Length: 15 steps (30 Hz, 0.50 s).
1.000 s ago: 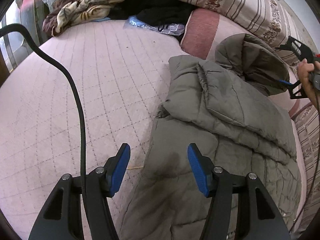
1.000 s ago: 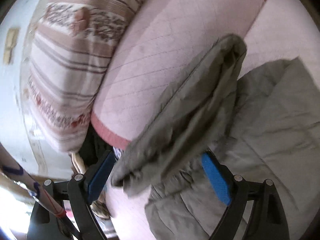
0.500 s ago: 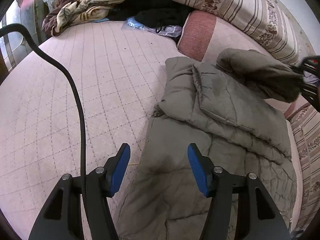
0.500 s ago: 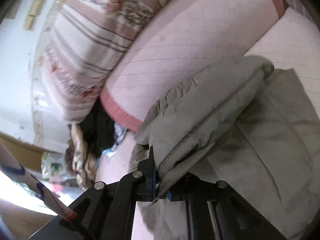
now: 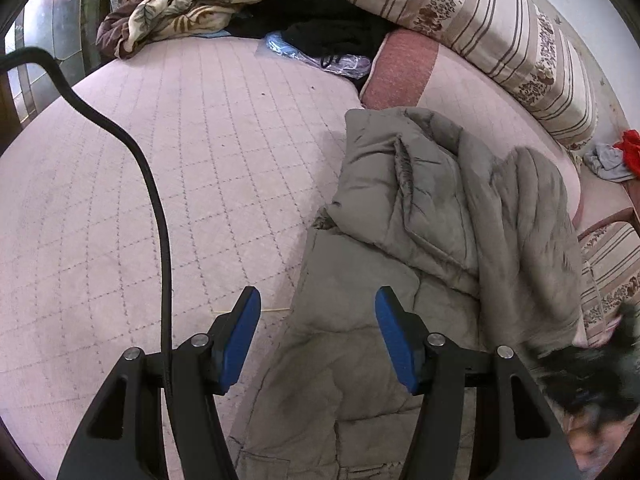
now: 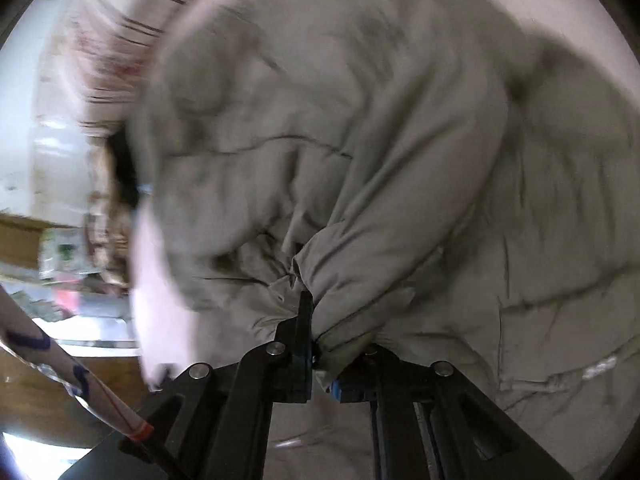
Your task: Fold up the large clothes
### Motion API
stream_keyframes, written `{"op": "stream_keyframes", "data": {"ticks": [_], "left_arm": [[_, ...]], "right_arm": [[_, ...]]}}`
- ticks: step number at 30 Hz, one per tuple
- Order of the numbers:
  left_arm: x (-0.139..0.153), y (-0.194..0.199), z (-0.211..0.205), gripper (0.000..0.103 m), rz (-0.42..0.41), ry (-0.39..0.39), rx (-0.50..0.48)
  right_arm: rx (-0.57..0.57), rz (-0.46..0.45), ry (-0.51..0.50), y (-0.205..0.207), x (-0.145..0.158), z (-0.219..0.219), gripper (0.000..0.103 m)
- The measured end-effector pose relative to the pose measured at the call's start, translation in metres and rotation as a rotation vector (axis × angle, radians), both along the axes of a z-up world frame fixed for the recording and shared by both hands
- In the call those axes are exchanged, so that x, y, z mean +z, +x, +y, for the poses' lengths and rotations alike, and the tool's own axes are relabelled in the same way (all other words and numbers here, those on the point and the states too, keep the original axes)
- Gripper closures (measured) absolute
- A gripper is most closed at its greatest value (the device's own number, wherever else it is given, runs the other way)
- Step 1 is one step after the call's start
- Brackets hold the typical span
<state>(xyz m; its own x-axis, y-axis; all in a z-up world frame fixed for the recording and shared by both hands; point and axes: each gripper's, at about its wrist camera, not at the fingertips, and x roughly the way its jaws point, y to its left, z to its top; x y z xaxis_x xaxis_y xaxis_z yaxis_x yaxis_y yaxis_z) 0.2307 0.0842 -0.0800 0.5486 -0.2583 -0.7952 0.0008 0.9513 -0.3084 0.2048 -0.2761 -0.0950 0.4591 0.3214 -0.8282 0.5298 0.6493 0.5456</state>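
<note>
A grey-green padded jacket [image 5: 420, 232] lies on the right half of a pink quilted bed [image 5: 200, 184], one sleeve folded across its body. My left gripper [image 5: 318, 330] hovers open above the jacket's lower left edge, nothing between its blue pads [image 5: 394, 340]. In the right wrist view my right gripper [image 6: 320, 354] is shut on the bunched cuff of the jacket's other sleeve [image 6: 360, 248], which stretches blurred over the jacket body. In the left wrist view that gripper shows only as a dark blur [image 5: 592, 372] at the lower right, with the sleeve [image 5: 532, 248] draped down to it.
Striped pillows [image 5: 480, 28] line the bed's far and right sides. A patterned blanket [image 5: 192, 12], black clothes [image 5: 328, 28] and a plastic bag [image 5: 316, 56] are heaped at the back. A black cable [image 5: 156, 184] crosses the left. Red and grey cloth [image 5: 620, 152] lies far right.
My right gripper closed on the sleeve's cuff and swept it down and across the jacket toward the near right. The left gripper has hardly moved and stays open.
</note>
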Motion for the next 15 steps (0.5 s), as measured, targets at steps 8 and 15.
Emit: {"op": "stream_keyframes", "data": {"ticks": [8, 15], "left_arm": [[0.003, 0.0, -0.002, 0.044, -0.018, 0.041, 0.008], [0.005, -0.006, 0.0, 0.044, -0.026, 0.043, 0.009]], "right_arm": [[0.043, 0.026, -0.192, 0.021, -0.022, 0.012, 0.087], [0.05, -0.066, -0.275, -0.004, 0.016, 0.008, 0.06]]}}
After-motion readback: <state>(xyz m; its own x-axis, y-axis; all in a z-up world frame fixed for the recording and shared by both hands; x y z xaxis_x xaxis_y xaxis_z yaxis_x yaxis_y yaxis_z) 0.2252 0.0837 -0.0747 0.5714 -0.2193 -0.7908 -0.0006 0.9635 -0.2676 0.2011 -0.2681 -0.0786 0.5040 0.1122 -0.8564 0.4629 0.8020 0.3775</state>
